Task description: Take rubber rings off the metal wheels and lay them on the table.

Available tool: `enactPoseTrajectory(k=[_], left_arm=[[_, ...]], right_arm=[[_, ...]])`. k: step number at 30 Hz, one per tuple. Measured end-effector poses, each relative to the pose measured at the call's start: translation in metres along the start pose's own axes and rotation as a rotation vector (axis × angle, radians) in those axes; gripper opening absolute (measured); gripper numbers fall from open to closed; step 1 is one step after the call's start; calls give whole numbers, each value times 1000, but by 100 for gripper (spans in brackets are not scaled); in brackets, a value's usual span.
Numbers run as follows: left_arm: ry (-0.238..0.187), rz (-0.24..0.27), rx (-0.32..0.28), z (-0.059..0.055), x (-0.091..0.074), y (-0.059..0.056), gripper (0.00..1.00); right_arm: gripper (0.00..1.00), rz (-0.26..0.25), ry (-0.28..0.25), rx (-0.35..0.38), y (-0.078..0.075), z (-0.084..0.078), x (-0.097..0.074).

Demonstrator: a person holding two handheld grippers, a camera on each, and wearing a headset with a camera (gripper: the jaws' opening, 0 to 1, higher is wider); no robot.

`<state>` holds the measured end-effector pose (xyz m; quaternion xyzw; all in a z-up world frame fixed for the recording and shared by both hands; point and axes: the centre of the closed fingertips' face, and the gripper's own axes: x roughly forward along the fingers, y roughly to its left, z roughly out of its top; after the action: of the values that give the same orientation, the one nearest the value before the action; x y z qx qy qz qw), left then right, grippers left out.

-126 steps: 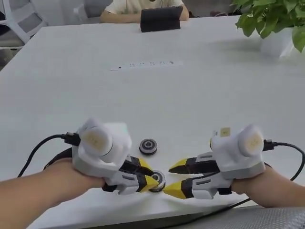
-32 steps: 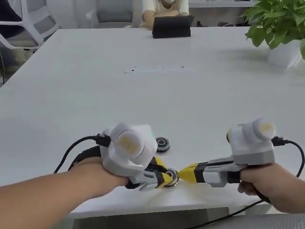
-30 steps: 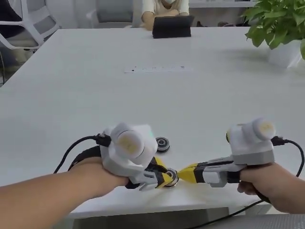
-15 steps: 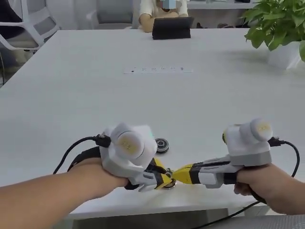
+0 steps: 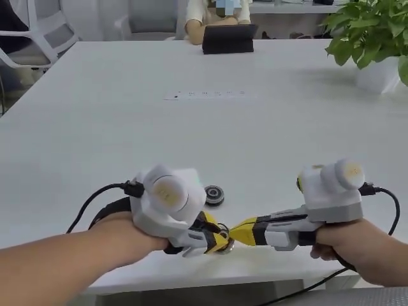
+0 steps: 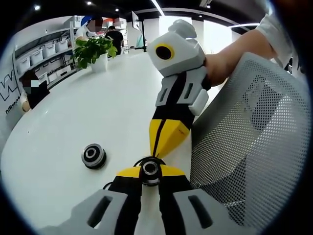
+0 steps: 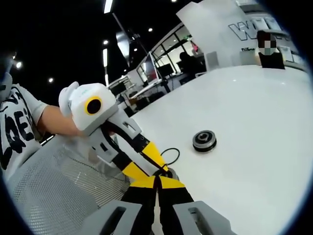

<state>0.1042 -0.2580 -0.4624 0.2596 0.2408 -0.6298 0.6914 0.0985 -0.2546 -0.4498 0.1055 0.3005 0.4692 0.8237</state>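
White desk (image 5: 204, 127): at its near edge your left tool (image 5: 220, 240) grips a metal wheel (image 6: 150, 169), your right tool (image 5: 237, 233) is pinched shut on its rubber ring (image 7: 171, 154); a second wheel (image 5: 213, 195) lies just beyond.

Office meeting room in an open-plan space. Long white worktop (image 5: 268, 146) with a built-in socket strip (image 5: 205, 95) in the middle. A person (image 5: 199, 16) sits at the far end behind a dark upright screen (image 5: 228, 39). White mesh swivel chair (image 5: 44, 32) alongside, potted green leafy plant (image 5: 373, 38) on one corner. Left gripper view: wall shelves with white boxes (image 6: 46, 54), grey mesh chair back (image 6: 244, 137). Right gripper view: desks with monitors (image 7: 164, 71), ceiling strip lights (image 7: 108, 6), large wall lettering (image 7: 249, 27).
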Motion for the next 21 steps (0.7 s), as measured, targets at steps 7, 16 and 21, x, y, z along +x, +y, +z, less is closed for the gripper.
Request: enactPoseTrajectory(k=[7,16,21], left_arm=[[8,5,-2,1,0,1,7],[-10,-1,-9,9,-12,3,13],[-49,5,-39,17,-22,9,19]], right_arm=[[0,-5,1,-1,0,0,-2],[0,-3,-11,0,1,6,-4],[0,-1,-25,5,1,11,-6]])
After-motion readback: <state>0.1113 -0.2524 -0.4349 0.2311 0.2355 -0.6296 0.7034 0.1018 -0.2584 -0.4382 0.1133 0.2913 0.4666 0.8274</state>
